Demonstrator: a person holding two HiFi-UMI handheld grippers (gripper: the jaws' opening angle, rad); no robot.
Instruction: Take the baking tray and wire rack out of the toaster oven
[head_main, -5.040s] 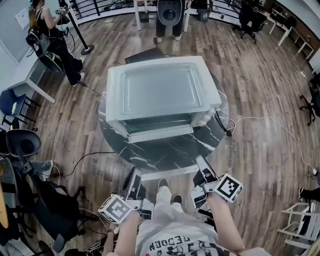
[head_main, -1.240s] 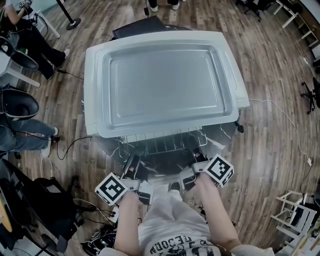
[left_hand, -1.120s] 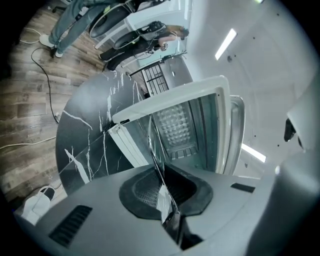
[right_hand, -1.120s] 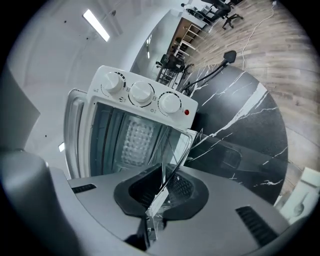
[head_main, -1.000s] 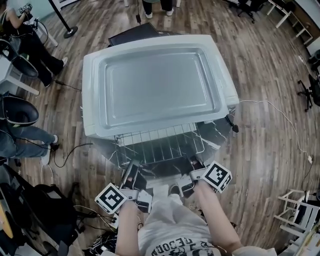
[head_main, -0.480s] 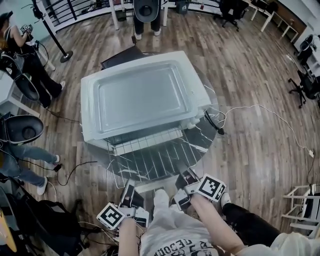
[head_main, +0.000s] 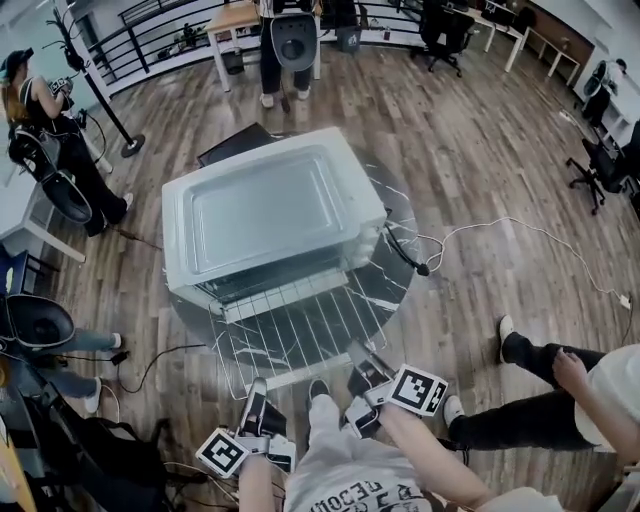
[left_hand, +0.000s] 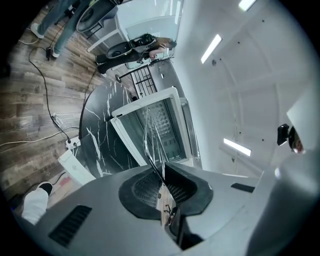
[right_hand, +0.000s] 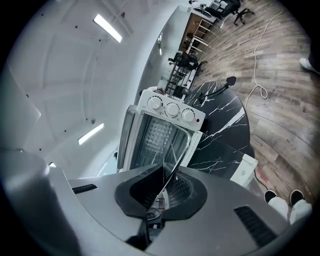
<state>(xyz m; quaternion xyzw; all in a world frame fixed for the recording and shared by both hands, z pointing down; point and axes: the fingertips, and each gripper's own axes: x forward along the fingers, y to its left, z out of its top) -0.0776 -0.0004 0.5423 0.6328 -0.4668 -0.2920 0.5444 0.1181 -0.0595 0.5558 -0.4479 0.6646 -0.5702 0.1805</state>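
Wire rack (head_main: 300, 328), lower centre, was clamped by left gripper (head_main: 257, 388) and right gripper (head_main: 358, 358); level, even withdrawal from the toaster oven (head_main: 265, 210) was advised.

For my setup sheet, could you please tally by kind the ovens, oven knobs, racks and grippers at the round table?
toaster oven: 1
knobs on the oven front: 3
wire rack: 1
grippers: 2, the left gripper and the right gripper, each with its fingers shut on the rack's near edge
total: 7
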